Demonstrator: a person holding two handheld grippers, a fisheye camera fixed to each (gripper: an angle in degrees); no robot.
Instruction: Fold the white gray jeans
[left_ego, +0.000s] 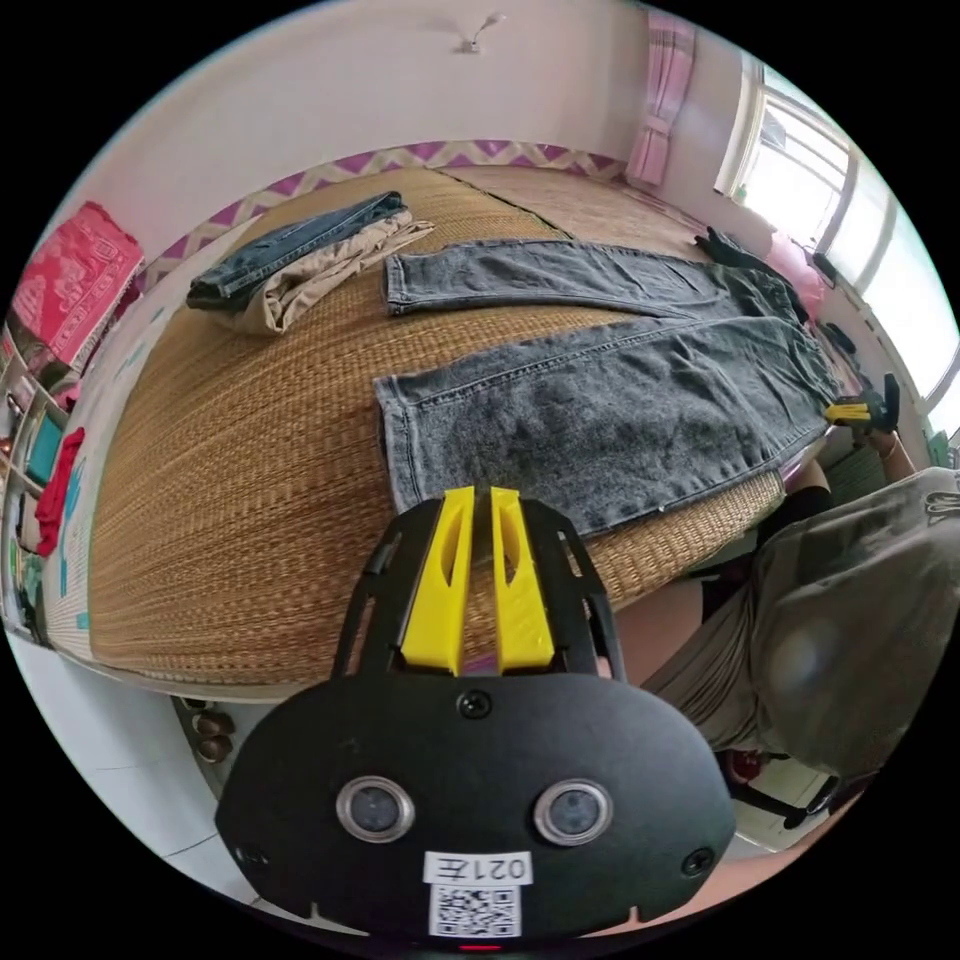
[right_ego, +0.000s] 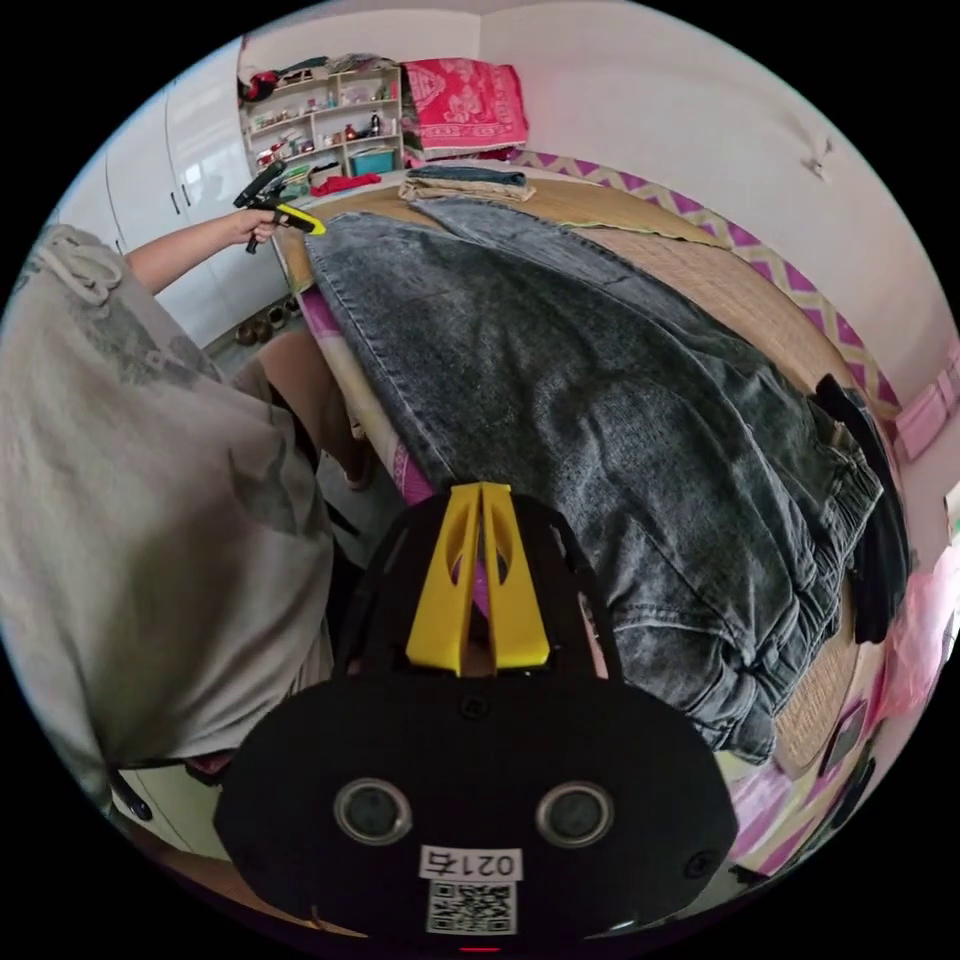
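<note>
1. Both pairs of jaws are closed with nothing between them: the left gripper (left_ego: 480, 492) hovers just off the hem of the near leg, and the right gripper (right_ego: 481, 487) sits at the bed's edge beside the hip of the jeans (left_ego: 610, 400).
2. These grey jeans lie flat on the woven mat (left_ego: 230, 470), legs spread apart, waistband toward the window (left_ego: 860, 200).
3. Risk, as I judge it: the near leg runs close along the bed's edge, so a pull toward the person could drag it off the mat; a one-layer pinch could also leave the fold crooked.
4. Folded clothes (left_ego: 300, 255) sit at the far corner of the mat, well apart from the jeans.
5. Shelves (right_ego: 320, 115) and white cupboards (right_ego: 190, 170) stand beyond the bed.
</note>
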